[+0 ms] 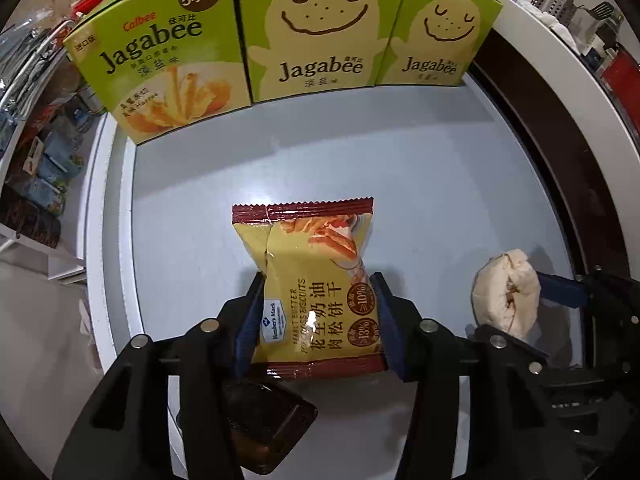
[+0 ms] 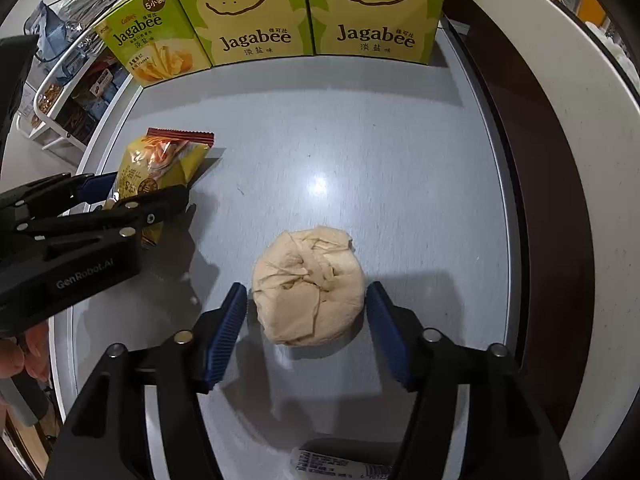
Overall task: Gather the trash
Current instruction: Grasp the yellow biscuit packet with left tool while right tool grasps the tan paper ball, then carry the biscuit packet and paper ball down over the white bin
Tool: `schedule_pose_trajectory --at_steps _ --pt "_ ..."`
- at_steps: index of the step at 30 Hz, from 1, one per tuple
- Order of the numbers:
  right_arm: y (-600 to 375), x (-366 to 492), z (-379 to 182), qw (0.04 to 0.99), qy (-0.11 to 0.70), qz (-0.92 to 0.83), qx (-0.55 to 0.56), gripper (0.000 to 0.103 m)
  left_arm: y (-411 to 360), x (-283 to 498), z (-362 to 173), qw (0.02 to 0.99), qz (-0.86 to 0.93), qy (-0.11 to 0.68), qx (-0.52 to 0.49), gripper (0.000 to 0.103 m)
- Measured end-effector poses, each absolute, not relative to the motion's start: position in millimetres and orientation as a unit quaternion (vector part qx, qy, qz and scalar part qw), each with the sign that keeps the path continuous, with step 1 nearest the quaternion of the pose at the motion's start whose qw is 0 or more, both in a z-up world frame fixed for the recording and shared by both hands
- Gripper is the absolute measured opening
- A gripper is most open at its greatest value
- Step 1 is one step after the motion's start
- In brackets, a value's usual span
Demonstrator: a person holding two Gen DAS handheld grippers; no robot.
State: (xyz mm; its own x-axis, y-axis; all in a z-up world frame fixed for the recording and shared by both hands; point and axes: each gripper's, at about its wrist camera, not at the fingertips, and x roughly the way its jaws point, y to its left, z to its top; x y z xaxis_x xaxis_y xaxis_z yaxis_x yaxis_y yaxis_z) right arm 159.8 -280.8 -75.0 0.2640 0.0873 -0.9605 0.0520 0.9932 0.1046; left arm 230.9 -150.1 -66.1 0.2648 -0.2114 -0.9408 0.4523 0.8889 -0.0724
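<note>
A yellow and red biscuit wrapper (image 1: 316, 284) lies on the grey table, and my left gripper (image 1: 318, 316) has its blue pads pressed against both of its sides. The wrapper also shows in the right wrist view (image 2: 160, 164), with the left gripper (image 2: 132, 196) around it. A crumpled beige paper ball (image 2: 308, 286) sits between the spread fingers of my right gripper (image 2: 306, 320), which is open, with a small gap on each side. The ball also shows in the left wrist view (image 1: 506, 294) beside the right gripper (image 1: 532, 304).
Three green Jagabee boxes (image 1: 320, 28) stand along the table's far edge. A dark plastic tray (image 1: 264, 424) lies under my left gripper. A labelled packet (image 2: 340, 464) lies near the front edge. A shelf of snacks (image 1: 44, 152) stands to the left. A dark band (image 2: 532, 184) borders the table on the right.
</note>
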Motion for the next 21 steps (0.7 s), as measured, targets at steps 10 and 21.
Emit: schedule_pose_trajectory --at_steps 10,21 --pt "-284 155 -73 0.792 0.609 -0.002 0.046 0.048 -155 226 -72 0.783 -0.207 0.571 0.135 0.058" --pt "-284 146 -51 0.807 0.586 0.014 0.065 0.048 -153 214 -44 0.794 -0.239 0.549 0.109 0.045"
